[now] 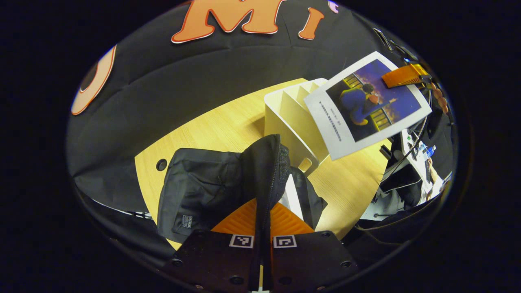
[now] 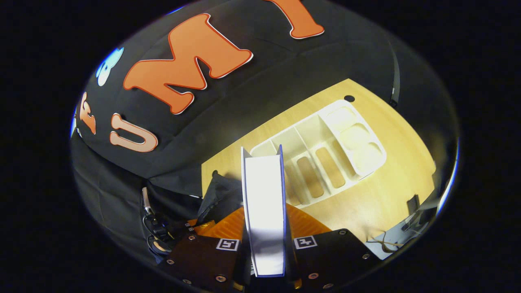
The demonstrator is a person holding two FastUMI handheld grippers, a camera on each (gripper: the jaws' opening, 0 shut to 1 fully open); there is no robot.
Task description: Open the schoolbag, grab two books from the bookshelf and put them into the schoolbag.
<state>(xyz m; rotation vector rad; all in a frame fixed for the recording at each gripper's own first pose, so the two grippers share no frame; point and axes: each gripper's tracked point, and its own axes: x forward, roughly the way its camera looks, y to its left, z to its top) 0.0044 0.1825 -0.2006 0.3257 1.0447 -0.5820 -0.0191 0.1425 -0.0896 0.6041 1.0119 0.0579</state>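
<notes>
The black schoolbag [image 1: 203,187] lies on the wooden table [image 1: 228,122]. My left gripper [image 1: 263,211] is shut on the bag's zipper edge [image 1: 270,162] and holds that flap up; a white book edge [image 1: 292,195] shows inside the opening. Behind the bag stands the white bookshelf [image 1: 289,118], its slots bare in the right gripper view [image 2: 325,150]. A book with a blue picture cover [image 1: 366,103] hangs in the air above the shelf, held at its far corner by my right gripper [image 1: 405,75]. In the right gripper view, that gripper [image 2: 264,221] is shut on the book [image 2: 264,191], seen edge-on, with the bag [image 2: 220,191] below left.
A cable hole [image 1: 161,165] marks the table left of the bag. Past the table's right edge lie cables and clutter [image 1: 411,179]. A cable and connector [image 2: 152,221] hang at the lower left of the right gripper view.
</notes>
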